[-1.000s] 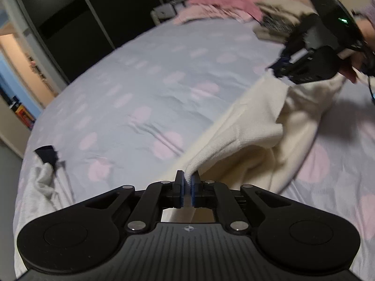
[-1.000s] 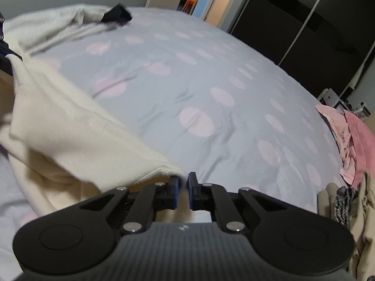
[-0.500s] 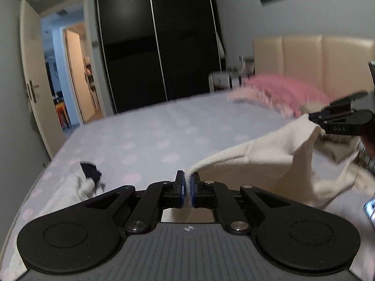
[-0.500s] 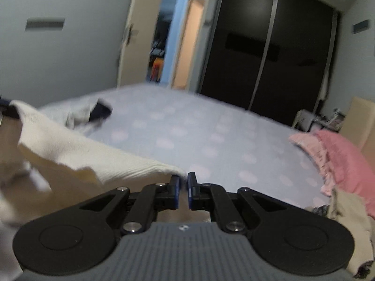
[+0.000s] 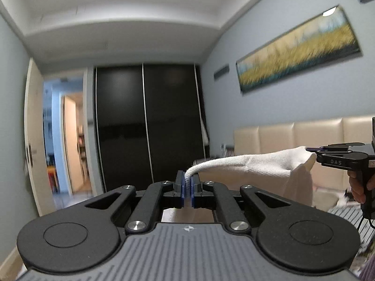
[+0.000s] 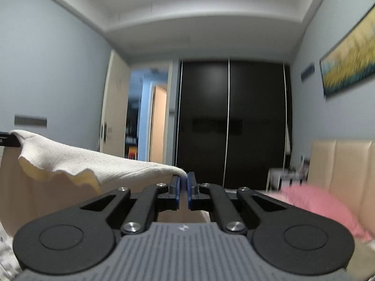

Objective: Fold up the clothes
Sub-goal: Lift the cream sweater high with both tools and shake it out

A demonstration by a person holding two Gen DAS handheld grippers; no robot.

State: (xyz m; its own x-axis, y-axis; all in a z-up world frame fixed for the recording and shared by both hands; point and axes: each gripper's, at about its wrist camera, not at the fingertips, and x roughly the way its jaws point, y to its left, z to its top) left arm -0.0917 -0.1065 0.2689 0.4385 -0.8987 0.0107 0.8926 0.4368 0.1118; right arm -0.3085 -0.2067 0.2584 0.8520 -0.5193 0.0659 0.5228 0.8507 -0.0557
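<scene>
Both grippers — left (image 5: 186, 188), right (image 6: 183, 187) — hold jaws narrow, clamping the cream garment (image 5: 255, 166) stretched aloft before a dark wardrobe (image 5: 150, 126).

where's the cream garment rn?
The cream garment hangs stretched in the air between the left gripper and right gripper, in front of the beige headboard.

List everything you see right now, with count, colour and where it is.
Cream garment: one, off-white knit, stretched in the air between both tongs.
Wardrobe: one, black sliding doors, far wall.
Painting: one, yellow and teal, right wall.
Headboard: one, beige padded panels, right.
Pink pillow: one, beside the headboard.
Door: one, white, open, left.
Left tongs: black, blue pads, shut on a garment corner.
Right tongs: black, blue pads, shut on the other corner.
</scene>
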